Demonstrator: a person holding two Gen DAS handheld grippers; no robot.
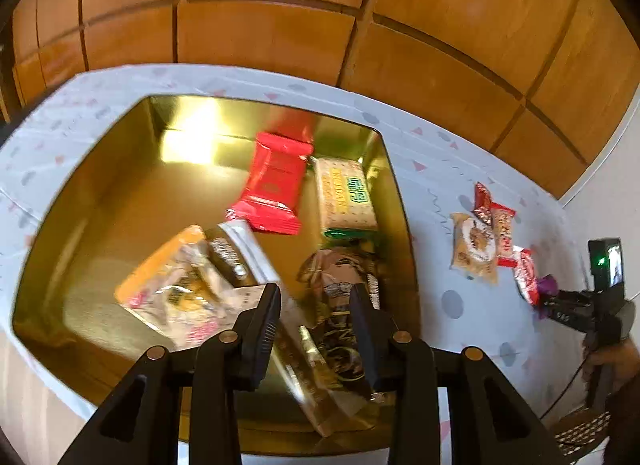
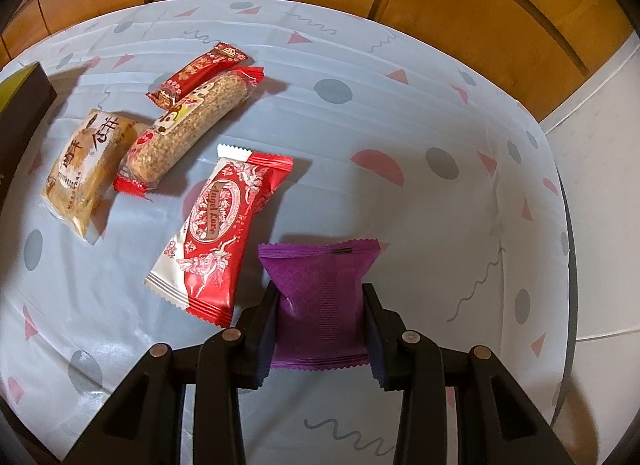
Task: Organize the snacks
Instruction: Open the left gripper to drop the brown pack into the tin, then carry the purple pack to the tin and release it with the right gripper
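A gold tin box [image 1: 100, 201] sits on the patterned tablecloth and holds several snacks: a red packet [image 1: 276, 181], a green-lettered cracker pack [image 1: 346, 195], an orange-edged packet [image 1: 176, 285] and a brown packet [image 1: 340, 277]. My left gripper [image 1: 314, 295] hangs open over the box, with a clear gold-printed packet [image 1: 312, 361] blurred just below its fingers. My right gripper [image 2: 320, 293] is shut on a purple packet [image 2: 320, 289] lying on the cloth. Beside it lies a red and white packet [image 2: 218, 233].
More snacks lie on the cloth: a sesame bar [image 2: 188, 129], a small red packet [image 2: 198, 73] and a tan biscuit packet [image 2: 86, 161]. The box's dark corner [image 2: 24, 101] shows at far left. The table ends at a white wall on the right, wooden panels behind.
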